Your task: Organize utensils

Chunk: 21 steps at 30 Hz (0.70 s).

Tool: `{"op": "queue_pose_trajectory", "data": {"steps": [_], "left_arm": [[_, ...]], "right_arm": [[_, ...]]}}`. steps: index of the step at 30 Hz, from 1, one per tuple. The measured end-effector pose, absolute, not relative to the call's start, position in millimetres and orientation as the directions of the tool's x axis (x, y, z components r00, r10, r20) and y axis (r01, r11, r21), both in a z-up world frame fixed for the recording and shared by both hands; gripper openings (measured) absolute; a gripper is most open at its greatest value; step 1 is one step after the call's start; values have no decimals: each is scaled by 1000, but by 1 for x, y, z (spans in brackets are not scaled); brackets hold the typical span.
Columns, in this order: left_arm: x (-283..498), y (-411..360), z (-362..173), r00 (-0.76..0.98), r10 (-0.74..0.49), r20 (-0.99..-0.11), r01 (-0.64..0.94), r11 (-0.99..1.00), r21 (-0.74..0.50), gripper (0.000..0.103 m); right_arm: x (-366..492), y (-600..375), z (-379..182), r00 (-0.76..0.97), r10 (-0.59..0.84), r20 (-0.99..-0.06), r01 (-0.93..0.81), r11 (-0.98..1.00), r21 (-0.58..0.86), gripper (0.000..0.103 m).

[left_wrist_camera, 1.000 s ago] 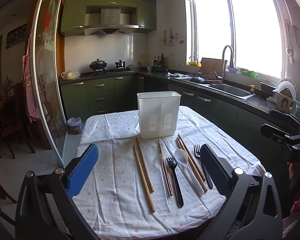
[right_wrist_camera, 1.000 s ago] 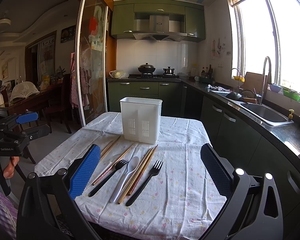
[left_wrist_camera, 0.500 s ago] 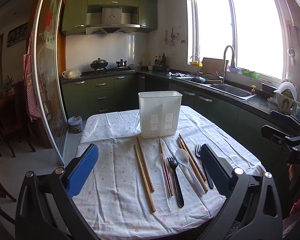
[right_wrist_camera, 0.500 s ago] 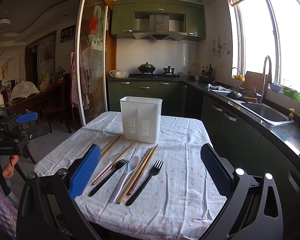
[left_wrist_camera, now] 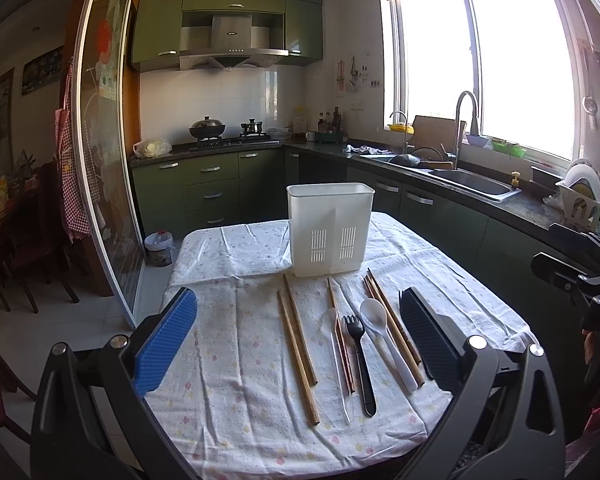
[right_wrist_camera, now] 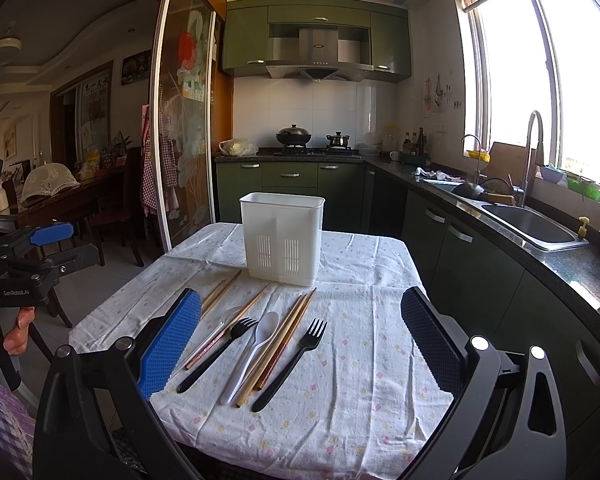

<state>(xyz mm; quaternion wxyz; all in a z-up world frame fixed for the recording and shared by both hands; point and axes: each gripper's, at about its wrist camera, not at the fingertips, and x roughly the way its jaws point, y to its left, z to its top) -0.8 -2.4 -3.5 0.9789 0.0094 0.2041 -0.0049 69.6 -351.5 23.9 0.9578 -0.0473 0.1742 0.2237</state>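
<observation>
While both tools hang above the near edge of the desk (left_wrist_camera: 228, 248), the left tool (left_wrist_camera: 298, 344) and the right tool (right_wrist_camera: 300, 344) are wide open and hold nothing. The utensils (right_wrist_camera: 256, 344) lie on the cloth (right_wrist_camera: 360, 360), before the white holder (right_wrist_camera: 282, 236).

The one clear bit of lettering is "GenRobot.AI", in small white print on the black body of the left gripper (right_wrist_camera: 54, 248), seen from the right wrist camera. From the left wrist camera, the black body of the right gripper (left_wrist_camera: 568, 256) shows part of a white word at the picture's edge, something like "DAS", cut off. The range hood (right_wrist_camera: 318, 58) carries a small badge, too tiny to read
</observation>
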Motion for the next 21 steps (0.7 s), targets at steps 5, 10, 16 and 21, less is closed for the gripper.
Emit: {"op": "queue_pose_trajectory", "data": {"steps": [5, 10, 16, 21], "left_arm": [[-1, -2, -3, 917, -3, -399, 12, 1000, 20, 97], [1, -1, -4, 913, -5, -408, 14, 1000, 19, 97], [28, 6, -9, 849, -63, -525, 60, 998, -22, 97], [83, 12, -32, 651, -154, -743, 99, 988, -118, 97]], "right_arm": [[72, -351, 26, 839, 412, -356, -445, 896, -13, 99], [73, -351, 20, 838, 412, -358, -445, 896, -10, 99], [89, -354, 9, 821, 417, -390, -441, 897, 33, 99], [128, -352, -4, 741, 440, -507, -446, 887, 119, 99]]}}
